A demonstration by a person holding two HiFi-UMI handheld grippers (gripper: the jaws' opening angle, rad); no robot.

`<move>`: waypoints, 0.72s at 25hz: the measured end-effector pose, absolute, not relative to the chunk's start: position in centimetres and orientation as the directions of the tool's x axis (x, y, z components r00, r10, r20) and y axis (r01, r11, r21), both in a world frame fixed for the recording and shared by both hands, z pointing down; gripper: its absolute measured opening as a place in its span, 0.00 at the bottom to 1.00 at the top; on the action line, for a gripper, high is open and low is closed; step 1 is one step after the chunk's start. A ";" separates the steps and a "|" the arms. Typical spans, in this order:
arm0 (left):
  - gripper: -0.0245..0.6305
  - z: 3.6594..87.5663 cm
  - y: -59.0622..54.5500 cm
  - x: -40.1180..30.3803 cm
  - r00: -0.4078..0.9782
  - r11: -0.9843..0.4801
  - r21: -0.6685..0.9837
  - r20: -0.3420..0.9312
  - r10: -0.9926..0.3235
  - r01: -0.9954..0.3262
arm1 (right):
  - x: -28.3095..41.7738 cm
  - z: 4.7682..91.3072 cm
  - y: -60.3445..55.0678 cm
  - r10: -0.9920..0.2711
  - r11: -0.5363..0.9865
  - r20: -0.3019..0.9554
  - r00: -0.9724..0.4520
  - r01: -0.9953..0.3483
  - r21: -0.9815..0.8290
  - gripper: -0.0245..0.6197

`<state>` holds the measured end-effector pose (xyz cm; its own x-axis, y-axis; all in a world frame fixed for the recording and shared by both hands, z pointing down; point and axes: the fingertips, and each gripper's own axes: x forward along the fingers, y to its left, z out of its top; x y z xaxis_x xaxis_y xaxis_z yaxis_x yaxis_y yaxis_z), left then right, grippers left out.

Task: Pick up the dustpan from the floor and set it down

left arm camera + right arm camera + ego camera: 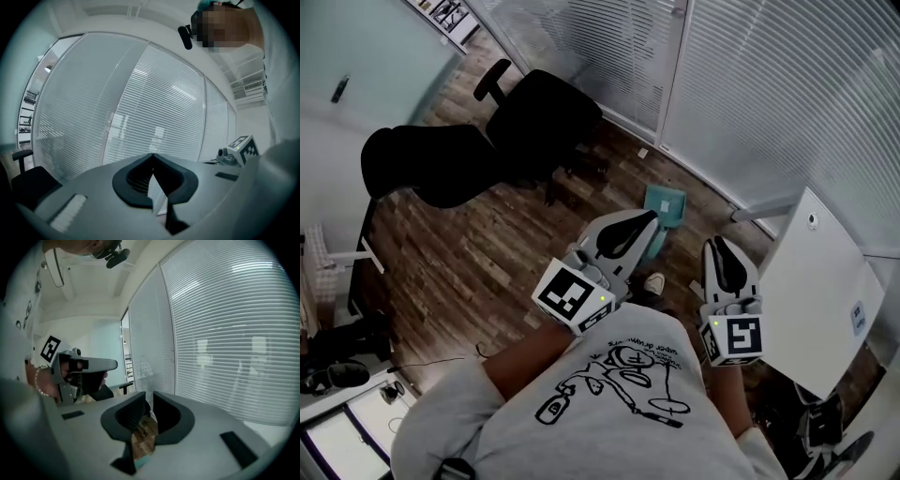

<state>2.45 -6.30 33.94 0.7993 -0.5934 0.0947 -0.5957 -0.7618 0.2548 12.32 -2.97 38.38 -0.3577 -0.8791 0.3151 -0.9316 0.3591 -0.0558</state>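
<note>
A teal dustpan (666, 204) lies on the wood floor near the glass wall, its near part hidden behind my left gripper (652, 217). That gripper is held above it, level, with its jaws shut and empty (151, 155). My right gripper (713, 243) hangs to the right of the dustpan, tilted a little downward, jaws shut with nothing between them (147, 398). Below its jaws in the right gripper view I see floor boards and a sliver of the teal dustpan (143, 459). Neither gripper touches the dustpan.
Two black office chairs (539, 122) (431, 164) stand on the floor to the left. A white table (820, 281) is at the right. Glass walls with blinds (750, 84) run behind the dustpan. The person's shoe (653, 281) is under the grippers.
</note>
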 end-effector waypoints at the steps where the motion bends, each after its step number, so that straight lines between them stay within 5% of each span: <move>1: 0.04 34.1 -6.3 2.3 0.798 -0.760 0.256 0.098 -0.594 -0.597 | 12.2 38.9 -3.0 -0.874 0.363 0.323 -0.362 -0.930 -0.060 0.07; 18: 0.04 34.0 -6.6 0.6 0.787 -0.747 0.258 0.108 -0.608 -0.613 | 10.5 48.4 -2.8 -0.771 0.385 0.491 -0.404 -0.911 -0.147 0.19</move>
<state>0.63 -6.59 34.05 0.7866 -0.6079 0.1082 -0.6127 -0.7471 0.2577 10.51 -2.79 48.42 -0.4045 -0.7713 0.4914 -0.9114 0.3845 -0.1466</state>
